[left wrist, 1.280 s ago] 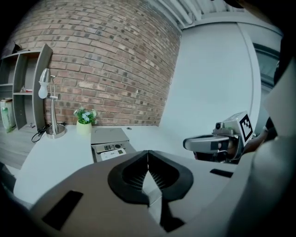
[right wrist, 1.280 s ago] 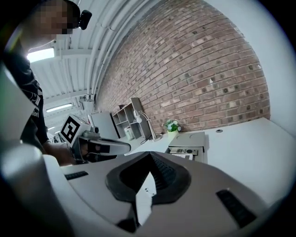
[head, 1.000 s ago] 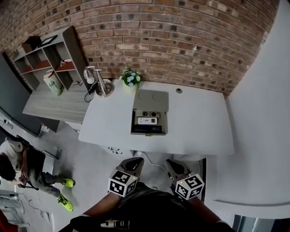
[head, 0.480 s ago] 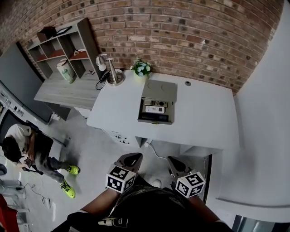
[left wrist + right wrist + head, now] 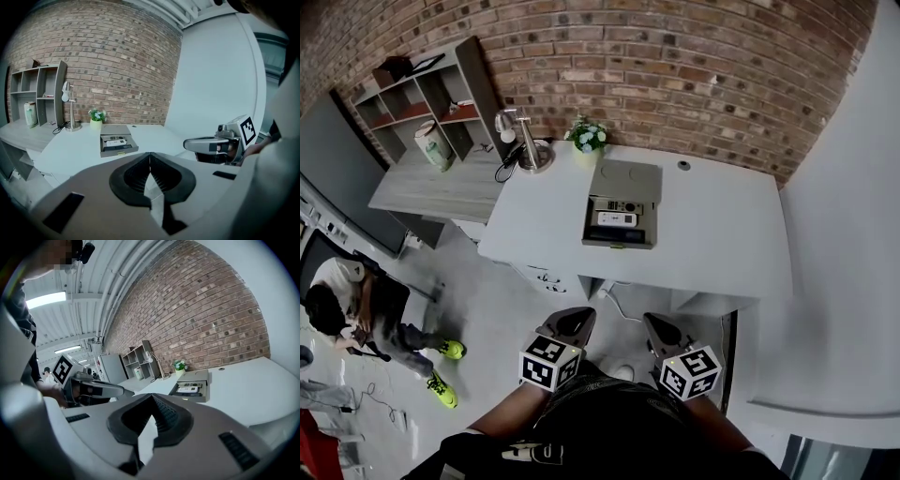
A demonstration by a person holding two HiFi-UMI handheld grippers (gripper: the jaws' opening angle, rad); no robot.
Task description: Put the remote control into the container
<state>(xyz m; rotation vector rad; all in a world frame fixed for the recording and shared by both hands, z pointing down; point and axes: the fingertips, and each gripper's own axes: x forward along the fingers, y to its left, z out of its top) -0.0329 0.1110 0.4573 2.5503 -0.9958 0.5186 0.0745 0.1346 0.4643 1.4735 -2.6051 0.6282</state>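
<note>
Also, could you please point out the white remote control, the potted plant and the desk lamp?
white remote control [image 5: 617,219], head view, middle of its body.
potted plant [image 5: 588,136], head view, its leaves.
desk lamp [image 5: 526,142], head view, its upright stem.

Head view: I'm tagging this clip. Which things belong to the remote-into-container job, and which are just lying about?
Job: container, white remote in it, left claw and right claw, both shut and empty.
Lying about: plant, lamp, shelf, bottle.
</note>
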